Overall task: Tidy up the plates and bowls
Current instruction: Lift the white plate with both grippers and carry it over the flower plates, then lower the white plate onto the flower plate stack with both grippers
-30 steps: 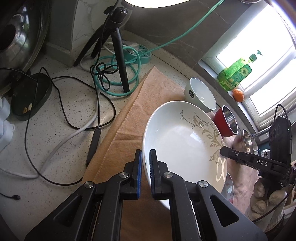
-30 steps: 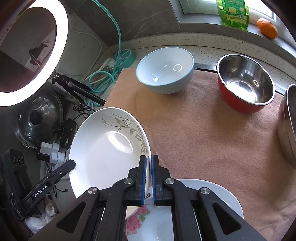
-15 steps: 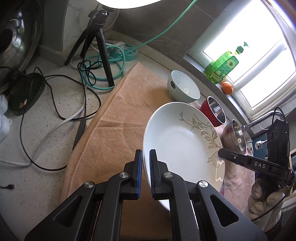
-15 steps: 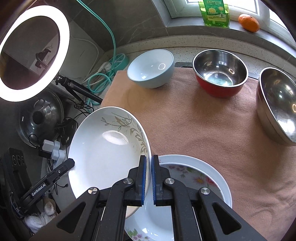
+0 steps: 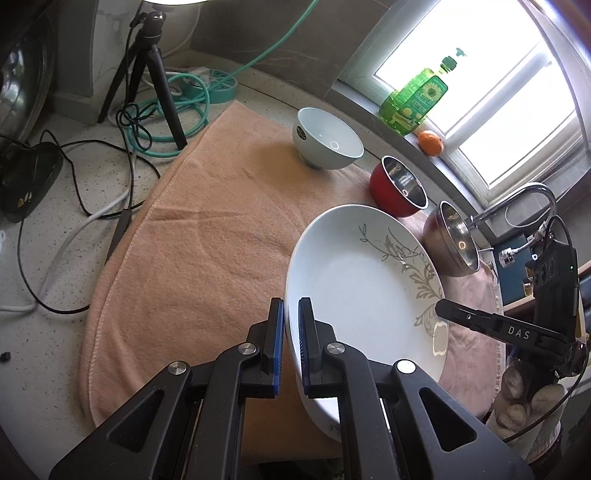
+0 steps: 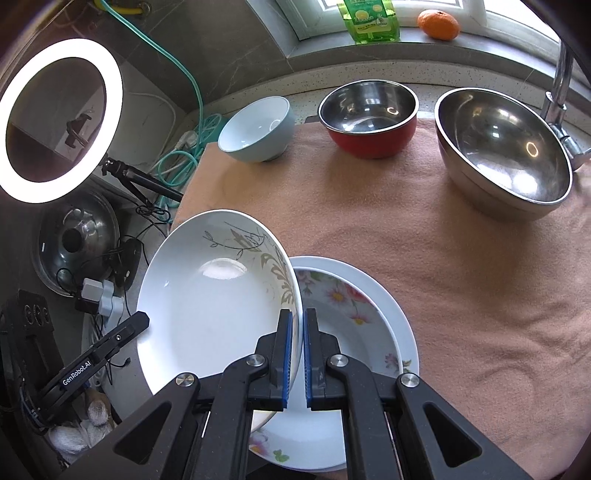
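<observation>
Above the peach towel (image 6: 424,258), held clear of it: one white plate with a grey leaf pattern (image 6: 214,306), tilted. Left gripper (image 5: 291,343) and right gripper (image 6: 299,354) each pinch opposite rims of it, jaws nearly closed on the thin edge.

Below and just beside the plate, at the near edge of the towel: stack of a flower-patterned plate (image 6: 351,317) nested in a plain white plate (image 6: 399,325). Judged destination for the held piece.

Handling note: level the plate first, centre it over the stack, lower both sides together, and loosen the two grips only once it seats. Uneven release could let it slide or chip a rim.

Back row on the towel, left to right: pale blue bowl (image 6: 258,129), red bowl with steel inside (image 6: 369,118), large steel bowl (image 6: 502,151). All well apart from the stack; none obstructs.

Off the towel: ring light (image 6: 61,120) on a tripod (image 5: 155,74), tangled cables (image 5: 74,177), pot lid (image 6: 77,243), green bottle (image 6: 371,20) and orange (image 6: 437,24) on the sill, tap (image 6: 561,74).
</observation>
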Tool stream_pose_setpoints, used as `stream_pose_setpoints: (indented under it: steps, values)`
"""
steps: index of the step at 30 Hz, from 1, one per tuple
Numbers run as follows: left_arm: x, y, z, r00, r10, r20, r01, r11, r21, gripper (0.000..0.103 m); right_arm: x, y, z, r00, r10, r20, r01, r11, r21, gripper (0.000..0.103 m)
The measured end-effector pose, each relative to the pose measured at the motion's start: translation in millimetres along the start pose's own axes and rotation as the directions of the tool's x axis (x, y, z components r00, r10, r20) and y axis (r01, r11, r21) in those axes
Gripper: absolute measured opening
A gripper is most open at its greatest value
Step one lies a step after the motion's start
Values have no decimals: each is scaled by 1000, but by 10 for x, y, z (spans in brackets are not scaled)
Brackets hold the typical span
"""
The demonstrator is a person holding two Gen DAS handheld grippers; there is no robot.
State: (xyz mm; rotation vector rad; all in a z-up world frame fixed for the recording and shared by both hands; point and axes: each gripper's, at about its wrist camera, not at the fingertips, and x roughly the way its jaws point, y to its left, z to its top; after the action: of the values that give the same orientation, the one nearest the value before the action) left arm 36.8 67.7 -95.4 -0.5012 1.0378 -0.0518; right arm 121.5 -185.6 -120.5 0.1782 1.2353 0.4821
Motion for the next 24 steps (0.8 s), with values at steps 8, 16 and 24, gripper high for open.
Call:
stream_pose_setpoints:
  steps: [8,16,24]
  values:
    - [72,-146,-97,1000,-11,-29,12,999,35,6,-80,-201,-154,1000,-11,3,10,999,41,5]
    - [146,-250,-183,998,-13,-57,16,998,57,6,-138,-378,-303,1000,-13,7,12,997,76,5]
    - [239,-352,-220,997,-12,-76,18,996,84,6,-119,-496,-393,1000,-28,2,28,995,100,5]
